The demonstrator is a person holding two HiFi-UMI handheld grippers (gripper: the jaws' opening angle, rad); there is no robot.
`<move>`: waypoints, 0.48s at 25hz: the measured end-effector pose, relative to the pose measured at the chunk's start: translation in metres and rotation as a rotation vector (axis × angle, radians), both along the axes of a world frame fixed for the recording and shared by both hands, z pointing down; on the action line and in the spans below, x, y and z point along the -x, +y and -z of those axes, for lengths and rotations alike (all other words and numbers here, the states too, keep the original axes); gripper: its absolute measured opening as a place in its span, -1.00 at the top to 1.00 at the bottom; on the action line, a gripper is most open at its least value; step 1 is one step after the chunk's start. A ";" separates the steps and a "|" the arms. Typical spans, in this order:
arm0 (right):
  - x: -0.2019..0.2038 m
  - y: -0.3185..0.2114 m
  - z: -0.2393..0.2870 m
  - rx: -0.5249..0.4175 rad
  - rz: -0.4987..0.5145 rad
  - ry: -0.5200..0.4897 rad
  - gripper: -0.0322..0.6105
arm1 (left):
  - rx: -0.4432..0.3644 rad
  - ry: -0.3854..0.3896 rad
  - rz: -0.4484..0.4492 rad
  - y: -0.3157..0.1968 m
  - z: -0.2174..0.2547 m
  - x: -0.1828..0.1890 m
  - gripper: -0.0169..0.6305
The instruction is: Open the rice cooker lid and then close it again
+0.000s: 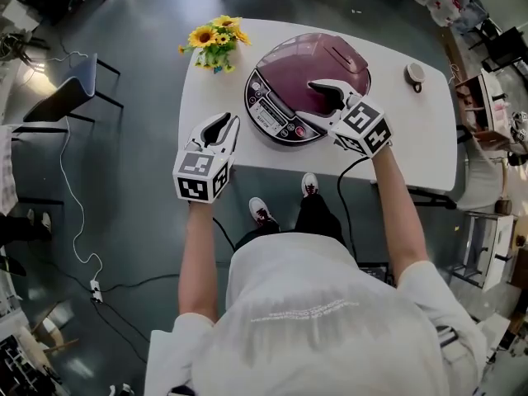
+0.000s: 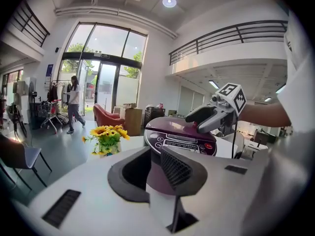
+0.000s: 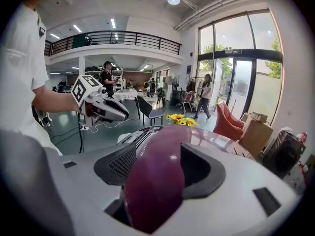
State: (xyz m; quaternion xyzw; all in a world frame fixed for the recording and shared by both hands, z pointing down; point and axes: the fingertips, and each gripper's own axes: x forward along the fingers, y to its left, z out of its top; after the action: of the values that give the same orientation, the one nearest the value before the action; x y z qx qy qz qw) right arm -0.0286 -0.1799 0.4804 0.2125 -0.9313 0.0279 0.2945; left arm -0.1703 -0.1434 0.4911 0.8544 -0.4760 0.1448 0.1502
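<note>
Rice cooker (image 1: 285, 97) sits mid-tabletop (image 1: 412, 143), close to the near edge, control panel (image 1: 276, 118) facing the person. Lid (image 1: 334, 56) is down; opening not yet done.

Right tool (image 1: 323, 96) hangs over the lid's near half with its jaws spread wide. Glossy purple dome fills the gap between them in the right gripper view, and I see no pad pressing on it. Left tool (image 1: 223, 124) hovers over the front-left of the tabletop, apart from the cooker, jaws only partly apart with nothing between them.

Risks, as I judge them:
- Dome is smooth and curved, so wide jaws closing on it would likely skid off rather than catch. I cannot tell where the release catch lies.
- Nothing steadies the body. A pull or push on the lid could drag the whole cooker toward the near edge, since the left tool is not bracing it.
- If the lid is sprung, it could fly up into the right tool parked directly above.
- Closing with a tool tip under the rim would pinch it.

Surroundings:
- Sunflowers (image 1: 216, 38) stand just beside the cooker's far-left side and could topple if the body shifts that way.
- Small round object (image 1: 415, 73) lies well apart on the right, no obstacle.
- Cable (image 1: 346, 180) trails down from the right tool past the table edge and might snag.
- Chair (image 1: 70, 93) stands on the floor to the left, clear of the work.
</note>
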 end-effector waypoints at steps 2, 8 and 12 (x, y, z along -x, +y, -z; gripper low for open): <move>0.001 0.002 0.000 -0.007 0.009 -0.006 -0.02 | 0.003 -0.003 0.005 0.002 -0.003 0.004 0.73; 0.005 0.006 -0.004 -0.032 0.030 0.017 -0.03 | 0.037 -0.002 -0.003 0.009 -0.022 0.004 0.73; 0.007 0.007 -0.007 -0.035 0.030 0.032 -0.03 | 0.047 0.010 -0.007 0.010 -0.026 0.000 0.73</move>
State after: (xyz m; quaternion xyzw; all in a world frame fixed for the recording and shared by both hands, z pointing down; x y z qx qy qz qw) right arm -0.0352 -0.1724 0.4873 0.2040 -0.9298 0.0040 0.3063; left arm -0.1708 -0.1333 0.5175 0.8530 -0.4685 0.1521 0.1724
